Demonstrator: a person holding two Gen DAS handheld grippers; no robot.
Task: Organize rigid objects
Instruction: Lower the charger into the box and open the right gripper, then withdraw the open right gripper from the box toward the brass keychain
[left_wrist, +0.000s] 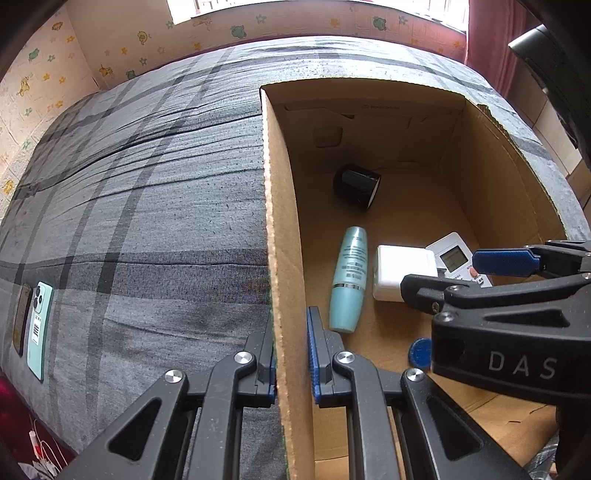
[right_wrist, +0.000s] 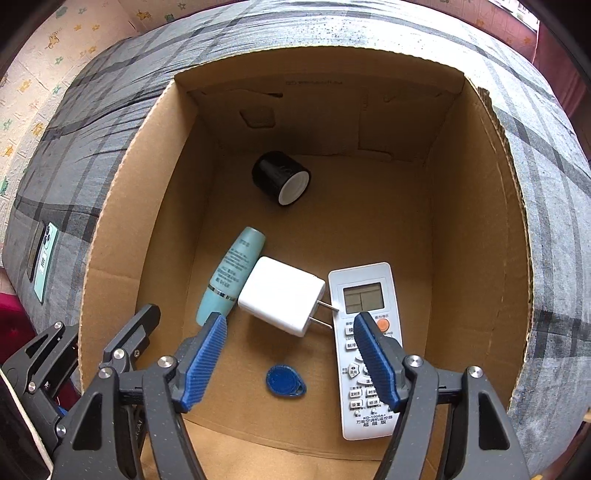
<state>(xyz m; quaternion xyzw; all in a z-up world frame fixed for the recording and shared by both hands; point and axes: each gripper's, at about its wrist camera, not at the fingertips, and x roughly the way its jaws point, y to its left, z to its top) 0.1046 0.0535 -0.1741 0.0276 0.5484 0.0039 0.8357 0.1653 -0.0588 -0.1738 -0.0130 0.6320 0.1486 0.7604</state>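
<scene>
Broadly, a bed (left_wrist: 129, 206) with a grey plaid cover fills the room, and an open cardboard box (right_wrist: 122, 236) sits on it. The left gripper (left_wrist: 291, 354) is clenched on the box's near left wall, one pad outside, one inside, steadying it. The right gripper (right_wrist: 291, 354) hangs over the box's near end, pointing steeply down, its jaws spread and empty.

Inside the box, largest first: a white remote control (right_wrist: 364, 354) lies flat partly under the right gripper's right finger; a teal bottle (right_wrist: 231, 277) lies on its side just beyond the left finger; a white plug adapter (right_wrist: 282, 299) rests between them, touching the bottle, its prongs reaching the remote; a black cylindrical jar (right_wrist: 280, 177) lies tipped over well beyond, near the far wall; a small blue key tag (right_wrist: 285, 380) lies directly below the open jaws.

Judging by this, most of the sorting looks done: five items are already boxed. Two phones (left_wrist: 35, 310) remain outside on the bed, far to the left of the left gripper, and probably come next.

Whether the darker phone is a phone or a case is hard to tell. The remote's lower end is hidden by the gripper, and the box's near wall is cut off.
</scene>
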